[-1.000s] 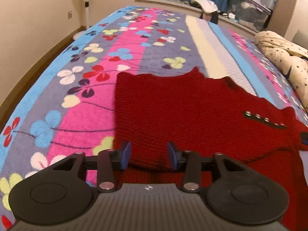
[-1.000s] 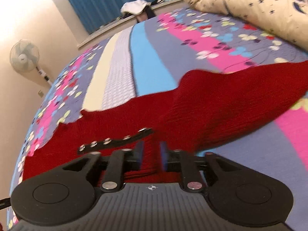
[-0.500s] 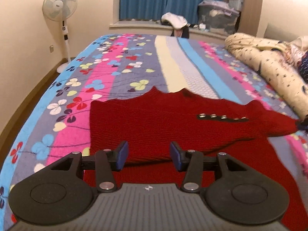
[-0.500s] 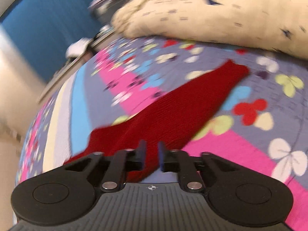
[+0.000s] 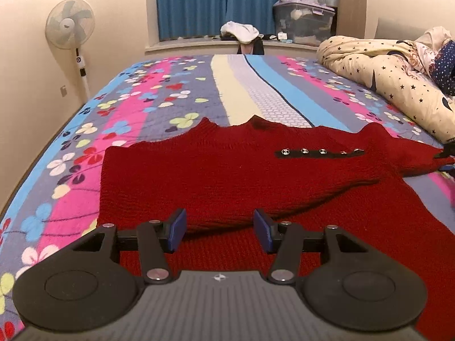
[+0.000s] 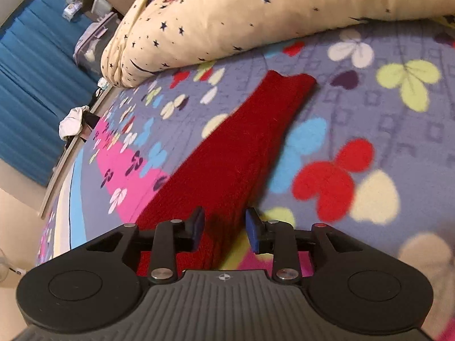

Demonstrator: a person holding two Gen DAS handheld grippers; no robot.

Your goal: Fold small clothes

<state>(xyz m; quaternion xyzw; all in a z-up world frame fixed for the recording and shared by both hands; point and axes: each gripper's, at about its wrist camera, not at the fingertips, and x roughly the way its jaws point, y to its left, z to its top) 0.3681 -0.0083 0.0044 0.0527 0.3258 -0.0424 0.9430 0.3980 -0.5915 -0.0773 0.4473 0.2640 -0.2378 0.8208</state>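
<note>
- Left wrist view: red knit sweater (image 5: 227, 176) flat on the flowered bedspread (image 5: 136, 108), spread wide for folding; one sleeve already laid across the body, near edge forming a fold ridge.
- Black strip with metal snaps (image 5: 318, 152) face up near the right shoulder, so probably front side up.
- Left gripper (image 5: 219, 229) over the near fold ridge, jaws opening, about half apart; knit below and between the pads but no pinch visible, nothing held.
- Likely reason for this pose: sleeve fold laid, release under way.
- Clear lidded storage bin (image 5: 303, 18) on the window ledge, pale bundled items inside, contents not identifiable. White cloth heap (image 5: 240, 29) on the same ledge, loose, not in any container.
- Star-print duvet (image 5: 398, 79) pushed to the right side, away from the work area.
- Right wrist view (somewhat blurred): other sleeve (image 6: 241, 153) stretched straight out across the bedspread, cuff end close to the duvet but not touching.
- Right gripper (image 6: 224, 228) straddling the near part of that sleeve, jaws opening, moderate gap; fabric between the pads, pads clear of it, no grip.
- Judgement: sleeve pulled straight to allow a clean fold inward; that fold not yet done.
</note>
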